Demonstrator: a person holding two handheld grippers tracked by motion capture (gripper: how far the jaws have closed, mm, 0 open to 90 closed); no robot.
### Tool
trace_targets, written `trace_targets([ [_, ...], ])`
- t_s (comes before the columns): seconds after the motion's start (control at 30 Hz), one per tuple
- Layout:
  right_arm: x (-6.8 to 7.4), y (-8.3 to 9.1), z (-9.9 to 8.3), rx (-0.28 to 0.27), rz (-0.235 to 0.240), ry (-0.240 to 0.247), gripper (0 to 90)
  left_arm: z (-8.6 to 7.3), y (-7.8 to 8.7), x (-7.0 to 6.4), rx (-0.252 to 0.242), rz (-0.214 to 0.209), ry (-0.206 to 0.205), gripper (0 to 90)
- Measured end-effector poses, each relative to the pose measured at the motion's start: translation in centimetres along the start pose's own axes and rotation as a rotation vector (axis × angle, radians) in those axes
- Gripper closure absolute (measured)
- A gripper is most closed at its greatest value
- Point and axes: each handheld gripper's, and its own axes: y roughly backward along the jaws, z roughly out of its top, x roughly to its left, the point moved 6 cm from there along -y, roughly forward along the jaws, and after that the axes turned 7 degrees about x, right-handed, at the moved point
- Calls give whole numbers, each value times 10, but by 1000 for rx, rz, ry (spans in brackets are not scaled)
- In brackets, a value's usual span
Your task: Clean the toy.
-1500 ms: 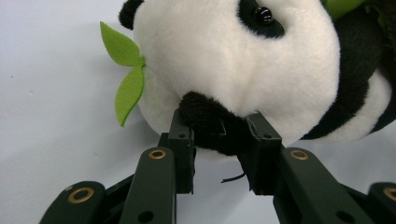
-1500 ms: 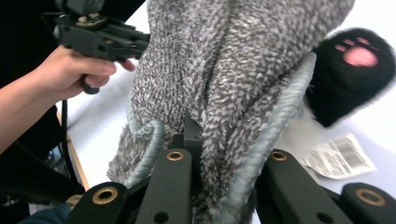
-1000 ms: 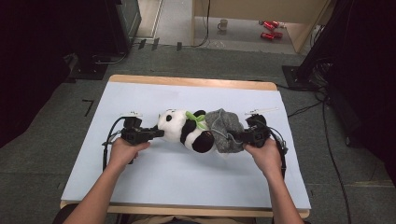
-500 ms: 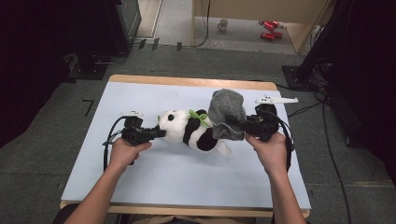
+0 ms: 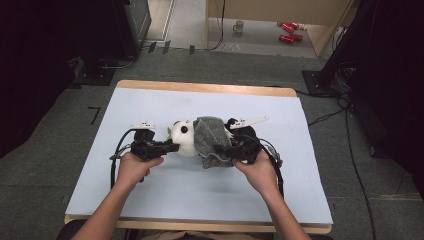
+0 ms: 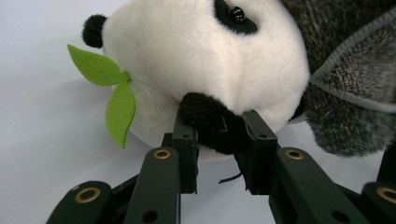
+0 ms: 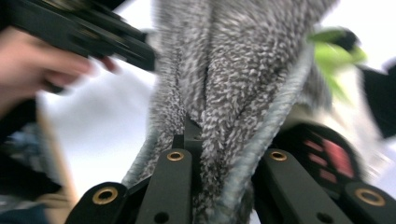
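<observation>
A plush panda (image 5: 182, 139) lies mid-table with a grey fuzzy cloth (image 5: 209, 140) draped over its body. In the left gripper view the panda's white head (image 6: 201, 60) carries green felt leaves (image 6: 114, 93), and my left gripper (image 6: 218, 140) is shut on its black ear (image 6: 208, 121). From above, the left gripper (image 5: 170, 147) sits at the panda's left side. My right gripper (image 5: 220, 148) is shut on the grey cloth (image 7: 219, 98) at its right side; in the right gripper view the jaws pinch a fold of it (image 7: 212, 154).
The pale blue table top (image 5: 150, 200) has a wooden rim. Cables trail from both grippers. A mug (image 5: 239, 26) and red cans (image 5: 287, 31) lie on the floor beyond the table, with dark equipment stands (image 5: 130, 25) at either side.
The right gripper has swung the grey cloth leftward over the panda's body. The panda has turned, and its head now faces the left gripper, which stays clamped on it.
</observation>
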Motion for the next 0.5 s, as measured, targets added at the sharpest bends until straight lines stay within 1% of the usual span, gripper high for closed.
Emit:
trace_targets([
  [0.1, -10, -2, -1, -3, -55, 10, 805, 0, -1, -2, -32, -11, -32, 694],
  [0.13, -13, -1, 0, -6, -74, 16, 805, 0, -1, -3, -43, -9, -46, 678],
  [0.17, -15, -1, 1, -7, -89, 19, 805, 0, -1, -5, -55, 2, -63, 650],
  [0.2, -17, -1, 1, -10, -93, 14, 805, 0, 0, -6, -62, 17, -79, 622],
  [0.23, -22, -1, 2, -20, -97, 9, 805, 0, 1, -7, -70, 31, -108, 570],
  [0.27, -22, -1, 2, -20, -97, 9, 805, 0, 2, -7, -79, 42, -137, 570],
  [0.33, -26, 0, 4, -26, -105, 7, 805, 0, 5, -8, -101, 55, -179, 486],
  [0.37, -28, 1, 4, -30, -100, 0, 804, -1, 6, -8, -112, 52, -196, 428],
  [0.4, -30, 2, 5, -32, -99, -4, 805, -1, 6, -7, -112, 55, -215, 378],
  [0.5, -37, 3, 7, -41, -82, -19, 805, -1, 3, -1, -130, 81, -252, 326],
])
